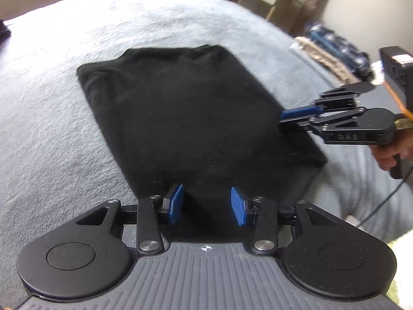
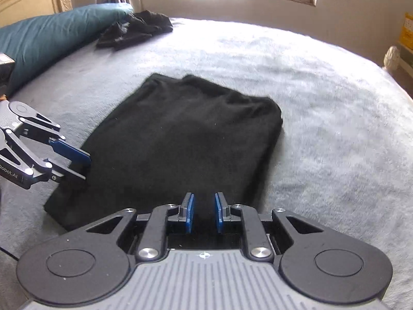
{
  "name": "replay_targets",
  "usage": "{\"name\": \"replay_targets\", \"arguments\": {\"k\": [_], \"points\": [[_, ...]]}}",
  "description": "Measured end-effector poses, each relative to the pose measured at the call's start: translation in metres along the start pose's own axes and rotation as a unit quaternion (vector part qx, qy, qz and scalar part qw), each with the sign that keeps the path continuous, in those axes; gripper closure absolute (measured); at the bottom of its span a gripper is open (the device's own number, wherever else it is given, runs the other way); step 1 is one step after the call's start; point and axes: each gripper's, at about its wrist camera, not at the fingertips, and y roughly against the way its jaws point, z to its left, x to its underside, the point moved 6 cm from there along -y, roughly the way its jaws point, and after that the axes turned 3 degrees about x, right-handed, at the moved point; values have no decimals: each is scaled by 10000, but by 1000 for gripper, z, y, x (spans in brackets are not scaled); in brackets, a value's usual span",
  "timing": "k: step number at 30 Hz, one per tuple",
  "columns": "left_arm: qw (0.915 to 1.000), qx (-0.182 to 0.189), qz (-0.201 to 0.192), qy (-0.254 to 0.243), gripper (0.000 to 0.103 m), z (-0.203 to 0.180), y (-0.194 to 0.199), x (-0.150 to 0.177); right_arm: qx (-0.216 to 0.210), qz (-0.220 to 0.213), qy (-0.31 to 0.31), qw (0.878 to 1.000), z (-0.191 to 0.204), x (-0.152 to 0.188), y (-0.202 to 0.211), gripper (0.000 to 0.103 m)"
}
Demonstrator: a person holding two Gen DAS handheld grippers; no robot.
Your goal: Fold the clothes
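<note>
Left wrist view: the black garment (image 1: pixel 180 113) lies folded into a rough rectangle near the middle of the grey bed cover (image 1: pixel 64 103), its long sides running away from the near edge of the bed. The left gripper (image 1: pixel 206 205) hangs over the garment's near end with its 2 blue pads parted and nothing pinched between them. The right gripper (image 1: pixel 289 120) reaches in from the right, its tips at the garment's right long side; from here I cannot tell whether cloth sits between them.

Right wrist view: the right gripper's own pads stand narrowly apart over the near end of the cloth, with no fold caught. The left gripper's tips sit at the garment's left long side, parted. A second dark, crumpled garment (image 2: pixel 136 29) waits near the far left corner of the bed beside a teal pillow (image 2: pixel 51 28).

The fold looks nearly finished. For a final fold, both grippers should bite all layers at matching near corners, lift together and lay the edge squarely on the far end.
</note>
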Motion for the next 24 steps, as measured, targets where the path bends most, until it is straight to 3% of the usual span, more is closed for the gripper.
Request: {"name": "replay_targets", "arguments": {"k": [8, 10, 17, 21, 24], "points": [[9997, -140, 53, 183, 60, 3, 1, 7, 648, 62, -1255, 9899, -57, 21, 15, 86], [9995, -122, 69, 279, 57, 4, 2, 8, 770, -100, -1414, 9869, -64, 16, 26, 86], [9991, -144, 119, 382, 55, 0, 0, 5, 191, -593, -1187, 9910, -29, -22, 25, 84], [9989, -130, 111, 443, 55, 1, 1, 5, -1, -484, -1242, 9911, -20, -22, 8, 84], [9990, -203, -24, 389, 55, -1, 5, 4, 128, -220, -1428, 9894, -29, -11, -6, 85]]}}
